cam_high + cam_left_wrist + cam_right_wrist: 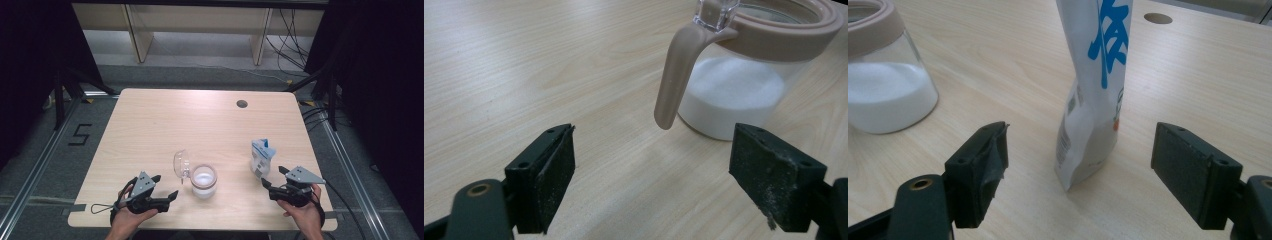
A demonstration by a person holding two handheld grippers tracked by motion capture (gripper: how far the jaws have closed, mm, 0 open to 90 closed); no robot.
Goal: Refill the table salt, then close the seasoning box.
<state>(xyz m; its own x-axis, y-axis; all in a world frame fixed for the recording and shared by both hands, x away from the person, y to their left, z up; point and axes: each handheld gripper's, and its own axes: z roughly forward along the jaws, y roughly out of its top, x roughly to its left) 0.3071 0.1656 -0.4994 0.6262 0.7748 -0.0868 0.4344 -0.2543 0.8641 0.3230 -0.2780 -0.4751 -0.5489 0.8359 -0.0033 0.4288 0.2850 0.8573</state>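
A clear glass jar (204, 181) with a beige rim holds white powder and stands near the table's front middle, its clear lid (179, 162) flipped open to the left. In the left gripper view the jar (734, 95) and its beige handle (676, 75) sit just beyond my left gripper (651, 175), which is open and empty. My left gripper (166, 186) lies left of the jar. A white pouch with blue print (261, 157) stands upright to the right. My right gripper (272, 176) is open just in front of it. The pouch (1093, 100) stands beyond the jaws of that gripper (1080, 150), untouched.
The light wooden table (150, 125) has a round cable hole (242, 104) at the back right. Its front edge runs just under both hands. Dark curtains flank the table, and cables lie on the floor at the right.
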